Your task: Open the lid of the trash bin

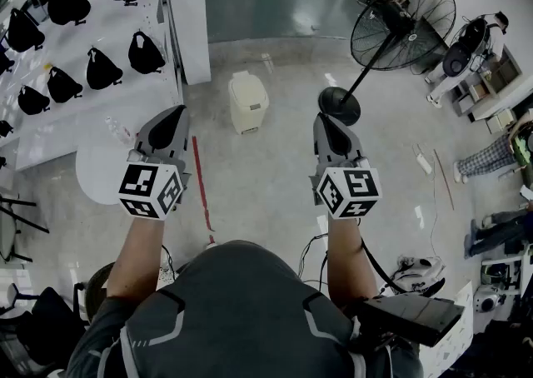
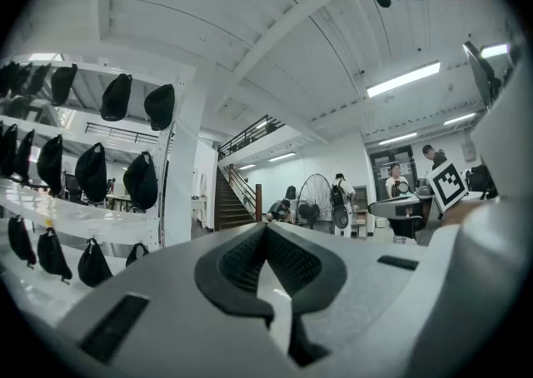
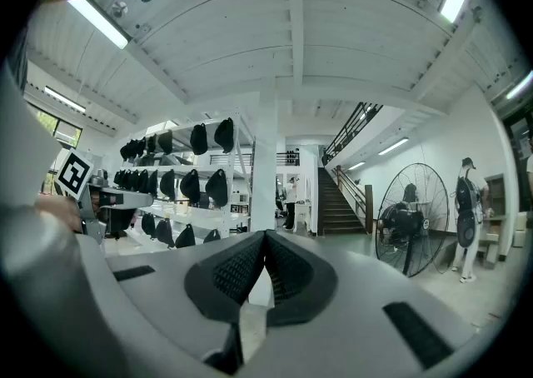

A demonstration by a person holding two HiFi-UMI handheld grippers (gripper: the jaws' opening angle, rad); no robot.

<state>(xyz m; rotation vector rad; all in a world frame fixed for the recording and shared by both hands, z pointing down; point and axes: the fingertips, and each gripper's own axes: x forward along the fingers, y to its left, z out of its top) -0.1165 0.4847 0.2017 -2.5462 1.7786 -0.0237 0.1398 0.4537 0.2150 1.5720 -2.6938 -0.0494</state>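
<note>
Head view, nearest first: I hold the left gripper [image 1: 169,126] and right gripper [image 1: 330,128] level at chest height, side by side and well apart, both aimed forward. I take this as a carry pose for the approach, not a reach. In the left gripper view the fingers [image 2: 237,264] are together at the tips with nothing between them. The right gripper view shows the same: pads [image 3: 296,272] closed on each other and empty.

Below and between the grippers the floor [image 1: 266,193] is open, crossed only by a thin red line [image 1: 201,181] that runs away from me. Further out the bin [image 1: 248,101] stands alone on the floor, just beyond that line's far end and near the foot of the white pillar [image 1: 190,10]. Its lid [image 1: 247,89] looks shut, so the task is not yet started, and neither gripper view shows the bin.

Room is decent. On the left, the shelves [image 1: 92,31] of black bags [image 1: 103,68] come close to the bin. On the right, the fan [image 1: 403,25] leans in, with its round base [image 1: 339,106] on the floor just beyond the right gripper. I judge the straight lane between them the safest way in, lowering both grippers as I near the lid's front edge.
</note>
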